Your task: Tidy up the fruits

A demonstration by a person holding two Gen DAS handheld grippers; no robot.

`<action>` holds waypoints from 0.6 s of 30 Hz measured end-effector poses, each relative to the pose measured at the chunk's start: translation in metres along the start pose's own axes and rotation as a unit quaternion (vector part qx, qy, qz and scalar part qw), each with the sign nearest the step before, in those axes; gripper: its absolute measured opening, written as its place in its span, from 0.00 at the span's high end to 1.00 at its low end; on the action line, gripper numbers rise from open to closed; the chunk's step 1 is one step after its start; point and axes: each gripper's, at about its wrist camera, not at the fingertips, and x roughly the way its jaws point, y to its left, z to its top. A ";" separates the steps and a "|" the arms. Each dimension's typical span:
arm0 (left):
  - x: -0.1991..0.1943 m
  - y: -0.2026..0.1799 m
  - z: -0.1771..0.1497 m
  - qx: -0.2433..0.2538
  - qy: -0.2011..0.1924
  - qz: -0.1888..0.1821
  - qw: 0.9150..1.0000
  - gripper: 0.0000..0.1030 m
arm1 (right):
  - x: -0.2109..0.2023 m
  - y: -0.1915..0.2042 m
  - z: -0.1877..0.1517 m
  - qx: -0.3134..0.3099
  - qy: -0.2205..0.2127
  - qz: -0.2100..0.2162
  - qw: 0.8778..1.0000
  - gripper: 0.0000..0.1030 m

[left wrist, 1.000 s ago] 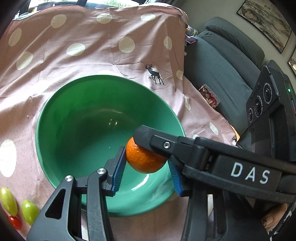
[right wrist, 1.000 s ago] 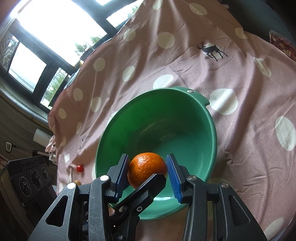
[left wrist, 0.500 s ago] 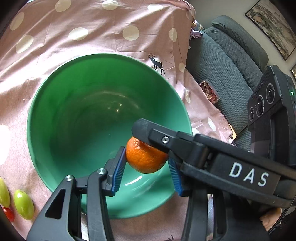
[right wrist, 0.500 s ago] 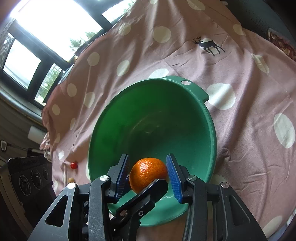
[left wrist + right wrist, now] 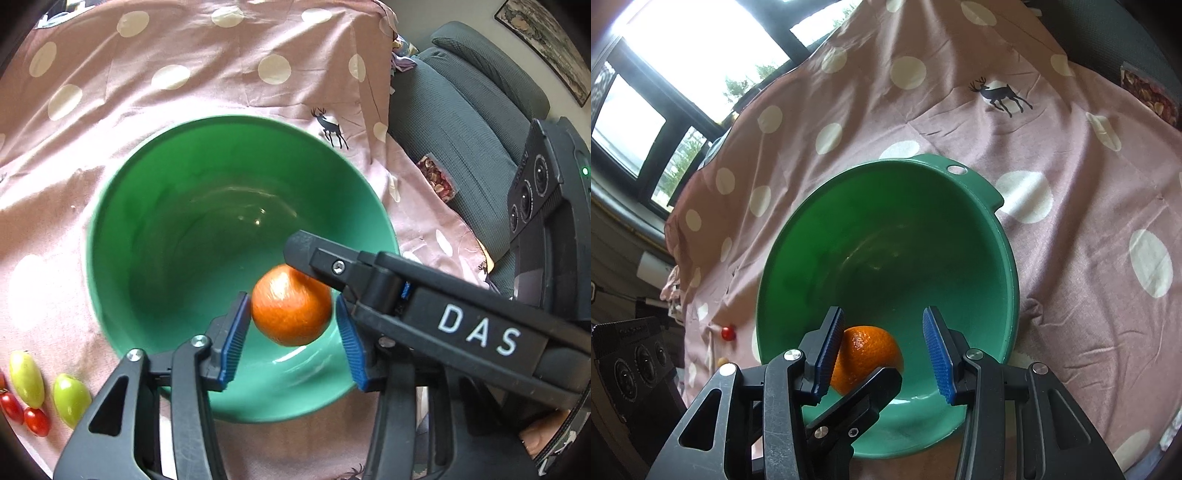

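Left wrist view first: the left gripper [image 5: 291,332] sits over the near side of the green bowl [image 5: 122,280], fingers spread, and the orange [image 5: 291,304] is between the blue pads. There's a visible gap on the right pad side, and on the left it's right up against the pad, so I can't honestly tell if it's touching. The orange sits low against the inside of the bowl. The right gripper [image 5: 306,251] comes in from the right with DAS printed on it, one finger tip lying across the top of the orange. The bowl is on a pink polka-dot cloth [image 5: 184,74]. Off to the lower left there are two green tomatoes [image 5: 26,376] and some little red tomatoes [image 5: 22,413] on the cloth. A grey sofa [image 5: 461,110] is at the right.

Right wrist view: the right gripper [image 5: 886,354] has its pads wide apart, nothing pinched. The orange [image 5: 868,354] is next to the left pad, inside the bowl [image 5: 1004,266], with a black finger of the left gripper [image 5: 864,398] poking across in front of it. One red tomato [image 5: 728,332] lies on the cloth [image 5: 1071,166] left of the bowl.
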 end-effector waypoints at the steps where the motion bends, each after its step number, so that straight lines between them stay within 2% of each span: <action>1: -0.004 0.001 0.000 -0.001 -0.007 0.005 1.000 0.36 | 0.000 0.000 0.000 -0.002 0.000 0.000 1.000 0.55; 3: -0.012 0.002 -0.003 0.001 -0.023 0.002 1.000 0.29 | -0.001 -0.003 0.001 0.007 -0.004 0.008 1.000 0.42; 5: -0.021 0.008 -0.004 -0.013 -0.028 -0.003 1.000 0.25 | -0.005 -0.004 0.001 0.008 -0.011 0.016 1.000 0.41; 7: -0.035 0.014 -0.007 -0.028 -0.043 -0.009 0.999 0.25 | -0.011 -0.003 0.001 0.008 -0.022 0.017 1.000 0.41; 14: -0.110 0.046 -0.031 -0.068 -0.135 0.018 0.988 0.22 | -0.029 0.010 -0.004 -0.006 -0.056 0.023 0.998 0.36; 16: -0.132 0.056 -0.043 -0.080 -0.156 0.036 0.984 0.16 | -0.034 0.017 -0.008 -0.013 -0.068 0.019 0.997 0.34; 18: -0.153 0.066 -0.059 -0.099 -0.171 0.082 0.977 0.12 | -0.039 0.027 -0.011 -0.023 -0.080 0.015 0.996 0.34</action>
